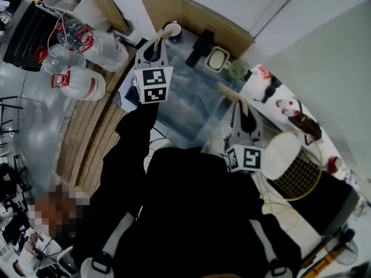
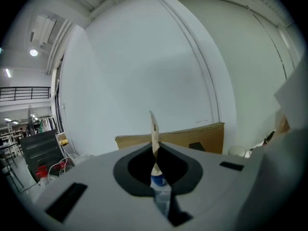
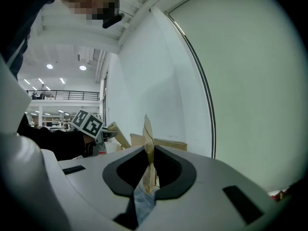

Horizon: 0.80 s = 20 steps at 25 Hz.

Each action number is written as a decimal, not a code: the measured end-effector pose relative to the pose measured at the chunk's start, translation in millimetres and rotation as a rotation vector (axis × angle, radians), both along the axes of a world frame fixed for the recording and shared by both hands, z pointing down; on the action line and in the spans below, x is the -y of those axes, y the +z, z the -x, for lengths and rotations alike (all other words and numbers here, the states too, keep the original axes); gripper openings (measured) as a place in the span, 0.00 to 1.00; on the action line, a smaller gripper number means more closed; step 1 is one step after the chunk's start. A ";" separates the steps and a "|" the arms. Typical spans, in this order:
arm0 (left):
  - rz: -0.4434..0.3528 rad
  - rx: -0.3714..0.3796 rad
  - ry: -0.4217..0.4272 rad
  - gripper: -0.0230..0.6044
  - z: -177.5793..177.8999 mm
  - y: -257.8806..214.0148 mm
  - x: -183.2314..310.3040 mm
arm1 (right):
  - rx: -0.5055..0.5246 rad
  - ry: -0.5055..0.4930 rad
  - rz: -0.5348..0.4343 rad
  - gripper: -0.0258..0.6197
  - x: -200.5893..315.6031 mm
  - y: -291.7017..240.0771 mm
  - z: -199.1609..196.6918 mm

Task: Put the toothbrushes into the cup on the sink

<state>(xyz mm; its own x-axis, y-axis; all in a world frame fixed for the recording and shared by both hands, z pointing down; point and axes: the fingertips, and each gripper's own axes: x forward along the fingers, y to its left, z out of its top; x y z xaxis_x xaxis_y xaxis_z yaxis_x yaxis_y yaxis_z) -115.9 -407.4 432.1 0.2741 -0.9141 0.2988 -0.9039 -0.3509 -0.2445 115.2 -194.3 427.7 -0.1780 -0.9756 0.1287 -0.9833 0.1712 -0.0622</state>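
Two tools clamped: left tool point(image 2: 155, 153) on first toothbrush point(image 2: 154, 129), right tool point(image 3: 148, 155) on second toothbrush point(image 3: 147, 131); head view alone places the cup point(image 1: 176, 35) beside first brush's tip.

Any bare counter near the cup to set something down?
Bare: the shiny counter stretch between the left gripper and right gripper, in front of the black item and white dish. Crowded: the back edge from blue cup to green cup, and the right end with red-and-white items.
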 end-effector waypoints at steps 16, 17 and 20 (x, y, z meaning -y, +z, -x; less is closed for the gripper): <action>0.139 0.023 0.029 0.05 -6.6 71.2 72.9 | -0.023 0.051 0.022 0.10 13.2 6.4 -6.5; 0.152 0.024 0.029 0.05 -7.3 76.0 74.8 | -0.021 0.057 0.025 0.10 12.9 7.3 -7.7; 0.192 0.026 0.032 0.05 -9.6 90.9 79.1 | -0.017 0.072 0.034 0.10 11.2 10.1 -11.7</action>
<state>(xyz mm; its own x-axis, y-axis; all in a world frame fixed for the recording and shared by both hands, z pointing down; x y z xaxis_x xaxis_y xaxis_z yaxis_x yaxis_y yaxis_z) -106.3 -486.5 523.0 0.2916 -0.8308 0.4742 -0.8858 -0.4216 -0.1940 126.9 -205.5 437.9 -0.1047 -0.9808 0.1647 -0.9939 0.0976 -0.0504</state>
